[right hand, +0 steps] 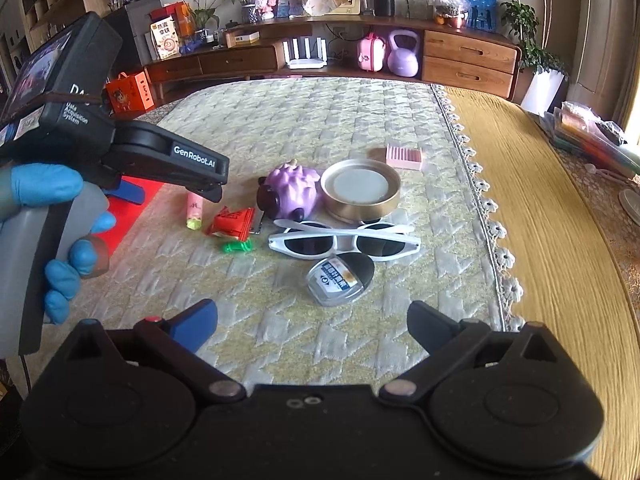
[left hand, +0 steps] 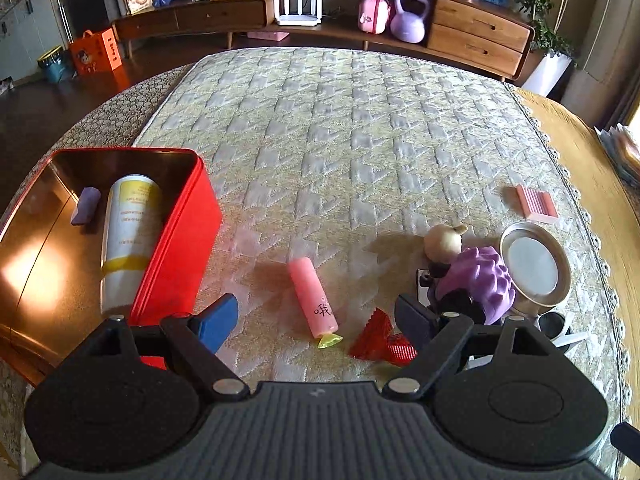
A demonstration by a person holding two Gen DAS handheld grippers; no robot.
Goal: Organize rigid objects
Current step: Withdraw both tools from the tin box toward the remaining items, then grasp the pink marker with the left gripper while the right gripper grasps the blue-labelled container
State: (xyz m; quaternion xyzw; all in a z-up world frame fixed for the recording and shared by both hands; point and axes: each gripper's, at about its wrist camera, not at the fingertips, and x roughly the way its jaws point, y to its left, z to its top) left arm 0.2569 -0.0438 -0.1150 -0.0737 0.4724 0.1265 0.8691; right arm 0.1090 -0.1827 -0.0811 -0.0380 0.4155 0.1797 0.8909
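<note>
On the quilted mat, your left gripper and right gripper gape empty; pink tube at twelve o'clock, red tin at ten, wooden sideboard beyond.

A quilted table cover carries a red tin, pink tube and sunglasses.

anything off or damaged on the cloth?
Nothing looks damaged or spilled. Items are just loose and unsorted: the pink tube lies on its side outside the red tin, and the white sunglasses sit folded beside the purple toy.
</note>
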